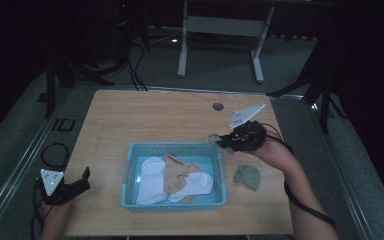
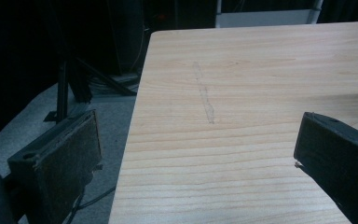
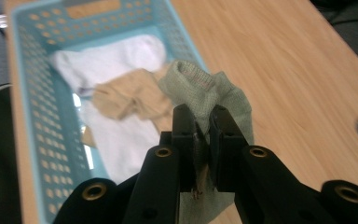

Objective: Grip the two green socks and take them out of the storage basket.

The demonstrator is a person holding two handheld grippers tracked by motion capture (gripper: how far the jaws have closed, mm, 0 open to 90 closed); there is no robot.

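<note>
At far left of the table [image 1: 110,107], left gripper [image 1: 72,187] rests idle, jaws wide apart, nothing between. Centre: blue basket [image 1: 130,165] already holds two white socks [image 1: 150,180] and a tan sock [image 1: 177,172]. Right of it, right gripper [image 1: 220,140] is clamped on a green sock [image 3: 214,93] at the basket's rim. Second green sock [image 1: 247,176] lies on the table. Roughly halfway, by my judgement.

The far half of the table [image 1: 170,117] lies open, apart from a small round hole [image 1: 218,106]. The blue basket [image 1: 130,165] blocks the middle near the front edge, with bare strips on either side; a green sock [image 1: 247,176] lies in the right one.
</note>
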